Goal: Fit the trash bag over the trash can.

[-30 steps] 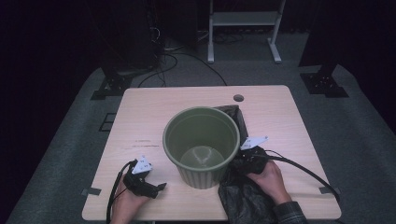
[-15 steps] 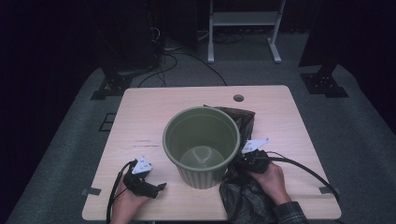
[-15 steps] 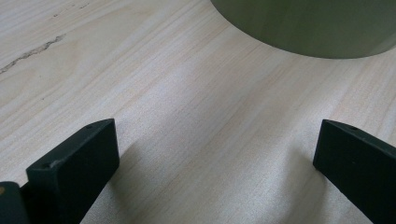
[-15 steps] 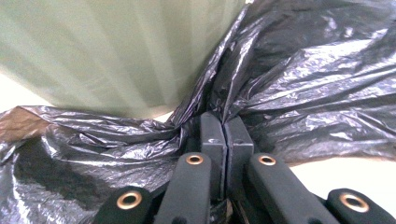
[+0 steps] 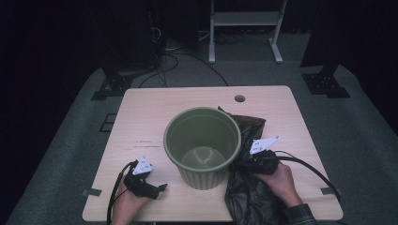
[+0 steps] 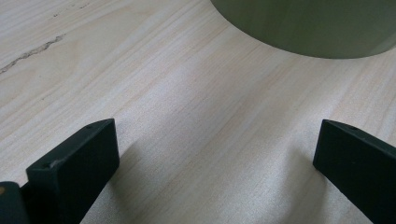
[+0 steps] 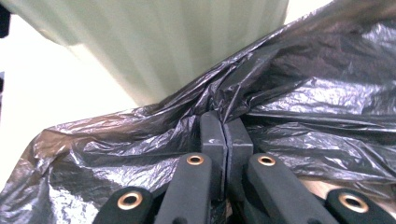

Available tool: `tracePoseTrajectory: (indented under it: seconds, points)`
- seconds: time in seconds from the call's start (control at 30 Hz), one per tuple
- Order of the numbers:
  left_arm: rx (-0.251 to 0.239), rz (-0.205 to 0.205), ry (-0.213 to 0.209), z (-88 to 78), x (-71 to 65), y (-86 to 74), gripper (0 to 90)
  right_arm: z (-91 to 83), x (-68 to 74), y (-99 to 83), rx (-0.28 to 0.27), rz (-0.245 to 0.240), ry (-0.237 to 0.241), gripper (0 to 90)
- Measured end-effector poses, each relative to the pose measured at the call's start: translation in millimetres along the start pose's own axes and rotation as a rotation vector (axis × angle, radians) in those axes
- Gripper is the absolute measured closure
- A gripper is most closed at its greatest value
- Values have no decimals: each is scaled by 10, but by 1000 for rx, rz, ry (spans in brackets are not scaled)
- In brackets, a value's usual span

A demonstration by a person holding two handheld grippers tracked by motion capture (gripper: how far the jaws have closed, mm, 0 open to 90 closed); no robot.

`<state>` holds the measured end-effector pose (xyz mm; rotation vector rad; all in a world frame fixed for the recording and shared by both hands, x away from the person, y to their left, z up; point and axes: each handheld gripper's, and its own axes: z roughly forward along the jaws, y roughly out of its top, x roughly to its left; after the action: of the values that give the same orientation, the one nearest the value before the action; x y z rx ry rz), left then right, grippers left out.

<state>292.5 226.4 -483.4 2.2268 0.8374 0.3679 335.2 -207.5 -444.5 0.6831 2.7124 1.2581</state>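
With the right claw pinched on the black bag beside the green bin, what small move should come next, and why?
Probably lift the bag higher toward the bin rim: the right claw is shut on a fold, the bag lies beside the bin, and the left claw rests open.

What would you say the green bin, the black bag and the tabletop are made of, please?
Green bin: probably moulded plastic, matte, ribbed wall. Black bag: thin plastic film, glossy and crinkled. Tabletop: pale wood or wood-look laminate, with visible grain; which one is unclear.
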Motion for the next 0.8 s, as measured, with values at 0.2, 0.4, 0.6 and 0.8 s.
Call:
tracePoseTrajectory:
  seconds: [0.2, 0.4, 0.6, 0.8]
  points:
    - [0, 0, 0, 0, 0, 0, 0, -212, 9, 74, -39, -17, 69, 889]
    - [0, 0, 0, 0, 0, 0, 0, -350, 54, 183, -42, -54, 107, 889]
    - [0, 0, 0, 0, 0, 0, 0, -430, 128, 310, -50, -99, 142, 889]
    - [0, -2, 0, 0, -1, 0, 0, -554, 175, 390, -66, -126, 177, 887]
